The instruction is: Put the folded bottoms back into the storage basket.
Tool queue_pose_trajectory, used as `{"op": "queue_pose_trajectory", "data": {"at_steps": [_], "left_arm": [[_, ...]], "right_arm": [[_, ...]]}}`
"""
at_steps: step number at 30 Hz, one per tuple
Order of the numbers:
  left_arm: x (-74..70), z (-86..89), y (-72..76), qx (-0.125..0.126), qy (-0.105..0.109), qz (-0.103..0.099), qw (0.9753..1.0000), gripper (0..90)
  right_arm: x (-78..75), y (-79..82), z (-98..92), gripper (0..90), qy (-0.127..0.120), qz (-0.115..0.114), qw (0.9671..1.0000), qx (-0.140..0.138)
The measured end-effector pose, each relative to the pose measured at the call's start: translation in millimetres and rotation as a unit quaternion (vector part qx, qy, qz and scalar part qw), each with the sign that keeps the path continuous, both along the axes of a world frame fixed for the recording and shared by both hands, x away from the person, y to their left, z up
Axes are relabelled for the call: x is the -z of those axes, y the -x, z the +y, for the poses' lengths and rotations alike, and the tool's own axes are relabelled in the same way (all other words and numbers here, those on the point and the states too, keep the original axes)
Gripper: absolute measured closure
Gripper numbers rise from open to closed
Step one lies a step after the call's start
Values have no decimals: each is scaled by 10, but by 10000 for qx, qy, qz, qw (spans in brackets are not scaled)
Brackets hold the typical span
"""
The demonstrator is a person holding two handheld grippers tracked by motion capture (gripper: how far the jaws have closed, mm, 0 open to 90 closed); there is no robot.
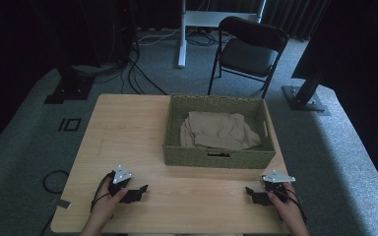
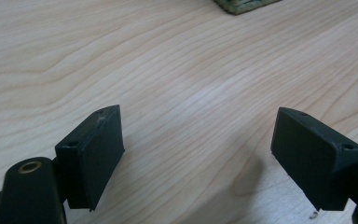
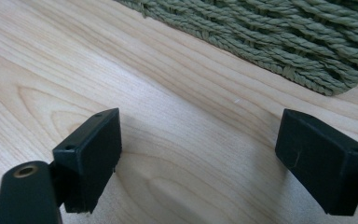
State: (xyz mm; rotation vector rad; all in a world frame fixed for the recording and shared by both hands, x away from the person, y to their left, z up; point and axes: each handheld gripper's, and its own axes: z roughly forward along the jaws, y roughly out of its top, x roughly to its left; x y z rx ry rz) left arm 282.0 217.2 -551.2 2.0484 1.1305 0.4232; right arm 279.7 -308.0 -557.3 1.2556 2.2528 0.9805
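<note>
At seven o'clock on the wooden table [image 1: 128,123], left gripper [image 1: 139,191] rests in the person's left hand [image 1: 109,195], jaws spread wide, nothing between them, bare wood beneath. Centre, toward twelve o'clock: green woven basket [image 1: 216,158], beige cloth [image 1: 219,130] crumpled inside. At five o'clock, right gripper [image 1: 251,192] in the right hand [image 1: 286,204], jaws likewise wide apart and empty, pointing inward, near the basket's front wall, not touching.
</note>
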Motion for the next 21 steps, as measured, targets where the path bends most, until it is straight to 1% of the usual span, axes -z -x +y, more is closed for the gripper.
{"op": "queue_pose_trajectory", "data": {"at_steps": [1,3,7,9,11,15,21], "left_arm": [[1,6,2,-21,-20,-22,10000,179],[7,14,2,-60,-141,36,9999,179],[11,-7,-7,-43,-459,-46,9989,178],[14,-14,-15,-45,-467,-31,9989,149],[14,-16,-19,-53,-477,-12,9988,141],[16,-19,-33,-130,-487,13,9987,109],[18,-21,-34,-143,-483,7,9987,109]], "right_arm": [[0,-1,-1,133,0,0,10000,1],[0,-1,-1,133,-1,-1,10000,3],[0,-3,-3,131,6,3,10000,40],[0,-3,-3,130,7,3,10000,40],[1,-3,-3,127,7,2,10000,41],[1,-4,-3,124,10,7,10000,61],[1,-4,-3,123,11,10,10000,60]]}}
